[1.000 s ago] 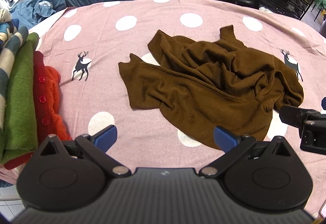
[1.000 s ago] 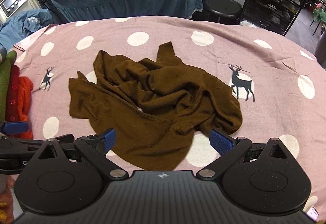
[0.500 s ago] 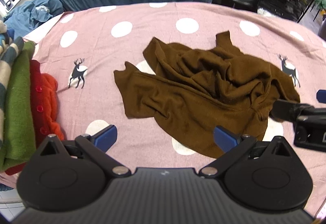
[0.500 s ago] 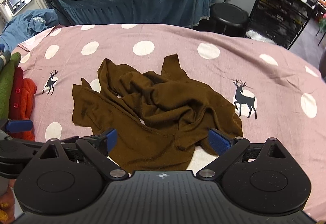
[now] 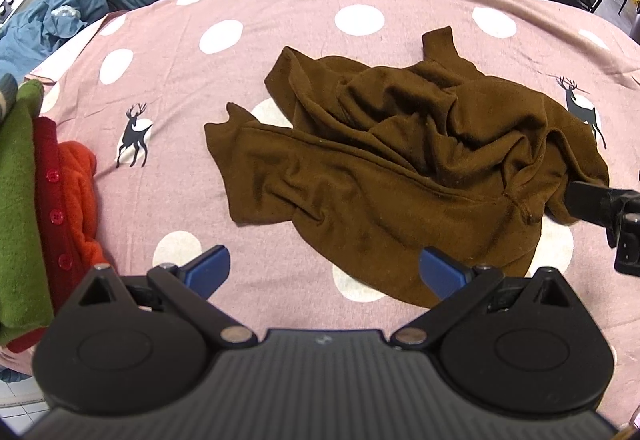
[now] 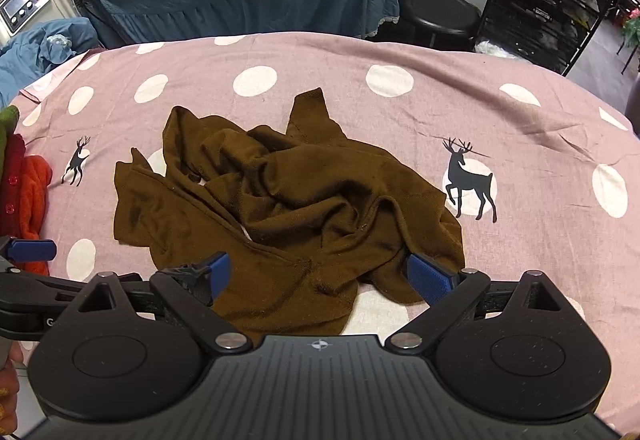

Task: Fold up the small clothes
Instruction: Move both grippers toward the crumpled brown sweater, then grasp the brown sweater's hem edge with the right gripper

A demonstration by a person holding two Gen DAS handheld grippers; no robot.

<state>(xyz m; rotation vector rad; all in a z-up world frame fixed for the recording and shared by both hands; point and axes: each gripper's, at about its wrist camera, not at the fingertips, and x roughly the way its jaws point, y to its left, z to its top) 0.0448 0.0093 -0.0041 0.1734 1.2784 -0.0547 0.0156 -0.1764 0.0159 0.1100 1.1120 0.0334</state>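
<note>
Brown garment point(image 5: 400, 167) crumpled ahead of both tongs.

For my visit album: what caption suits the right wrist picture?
Open right gripper over a crumpled brown garment on a pink polka-dot sheet.

Bare pink cloth point(image 6: 520, 127) rings the crumpled brown top point(image 6: 280, 207); folded stack point(image 5: 36, 199) blocks the left.

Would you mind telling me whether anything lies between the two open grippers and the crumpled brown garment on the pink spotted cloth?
Nothing visible does. The crumpled brown garment lies alone on the pink spotted cloth, right ahead of the right gripper and the left gripper. The folded green, red and orange clothes sit well off to the left.
</note>
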